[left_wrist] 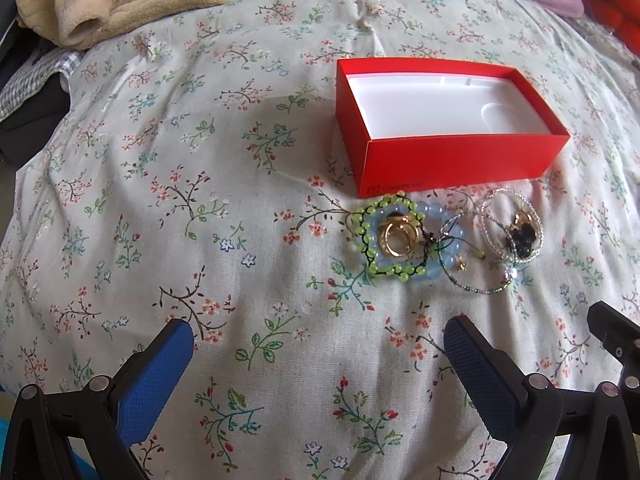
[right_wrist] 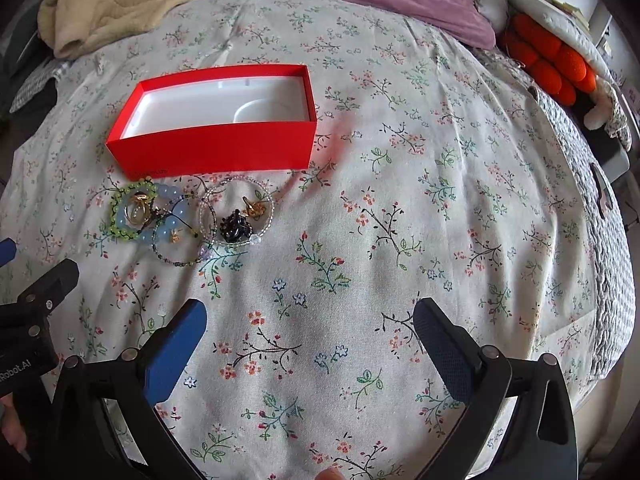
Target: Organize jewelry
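Both the left gripper (left_wrist: 318,338) and right gripper (right_wrist: 310,320) hover over the bed (right_wrist: 400,240) with fingers spread wide, holding nothing. The jewelry pile (left_wrist: 440,236) lies ahead of the left fingers, just before the open red box (left_wrist: 460,160); from the right fingers it sits ahead to the left.

— How many boxes?
— One red box (left_wrist: 460,160), open, its white tray bare.
— Bracelets?
— Four that can be told apart: a green beaded one (left_wrist: 362,220), a pale blue beaded one (left_wrist: 434,214), a thin dark seed-bead one (left_wrist: 472,289), a clear beaded one (left_wrist: 486,200) at the right; that last may be doubled.
— Rings?
— Gold rings (left_wrist: 398,236), at least two, overlapping.
— Grippers?
— Two.
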